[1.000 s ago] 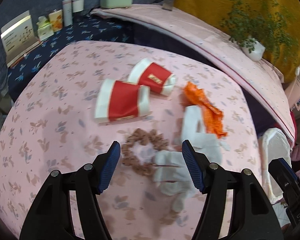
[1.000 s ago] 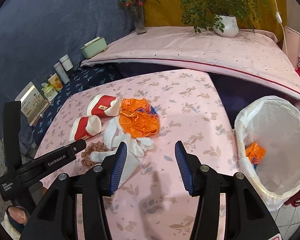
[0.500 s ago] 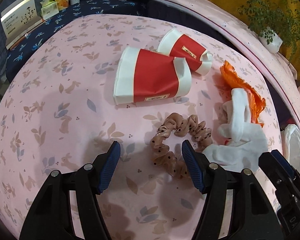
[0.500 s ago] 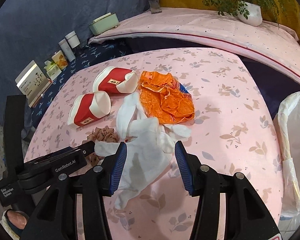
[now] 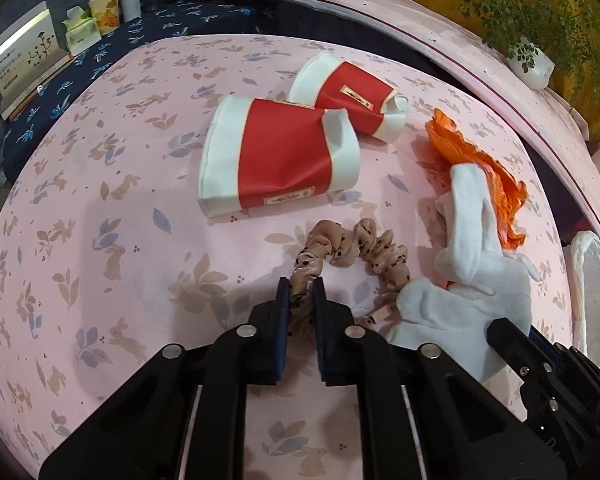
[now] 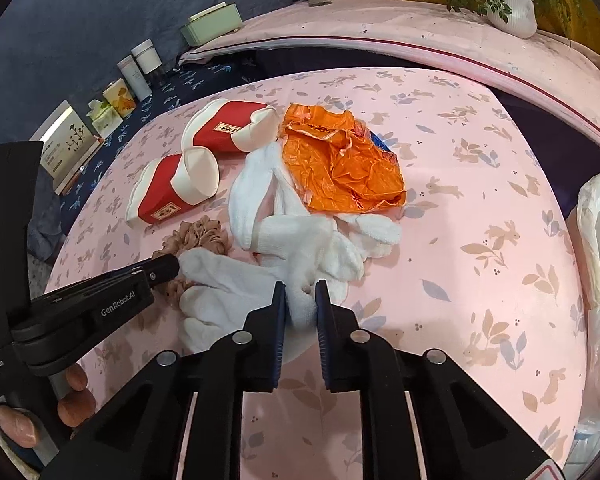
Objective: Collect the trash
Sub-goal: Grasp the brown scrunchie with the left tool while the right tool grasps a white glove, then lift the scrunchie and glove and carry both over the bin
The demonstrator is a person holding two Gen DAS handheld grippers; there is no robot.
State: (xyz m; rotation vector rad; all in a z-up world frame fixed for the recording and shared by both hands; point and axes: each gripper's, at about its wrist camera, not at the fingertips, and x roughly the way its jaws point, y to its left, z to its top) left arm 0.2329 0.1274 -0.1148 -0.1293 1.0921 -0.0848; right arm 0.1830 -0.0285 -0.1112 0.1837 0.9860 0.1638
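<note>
**Both grippers clamped on soft items, pink rabbit-print table**

Left wrist view. Left gripper point(image 5: 301, 294): jaws have just been closing and now pinch the near left loop of a pink polka-dot scrunchie point(image 5: 354, 254), which lies on the tablecloth point(image 5: 100, 200). Two crushed red-and-white paper cups, one nearer point(image 5: 278, 168) and one farther point(image 5: 346, 94), lie beyond the scrunchie. White gloves point(image 5: 474, 280) lie right of it, overlapping an orange plastic bag point(image 5: 492, 172). Right gripper's body shows at the near right edge, over the gloves.

Right wrist view. Right gripper point(image 6: 300, 298): jaws have just been closing and now clench a fold of the white gloves point(image 6: 300, 240). Orange plastic bag point(image 6: 340, 164) lies beyond, touching the gloves; cups point(image 6: 172, 188) and scrunchie point(image 6: 196, 234) to the left. Left gripper point(image 6: 166, 268) reaches in from the left, its tip at the scrunchie. White-lined bin point(image 6: 598, 240) stands at the right edge, off the table.
</note>
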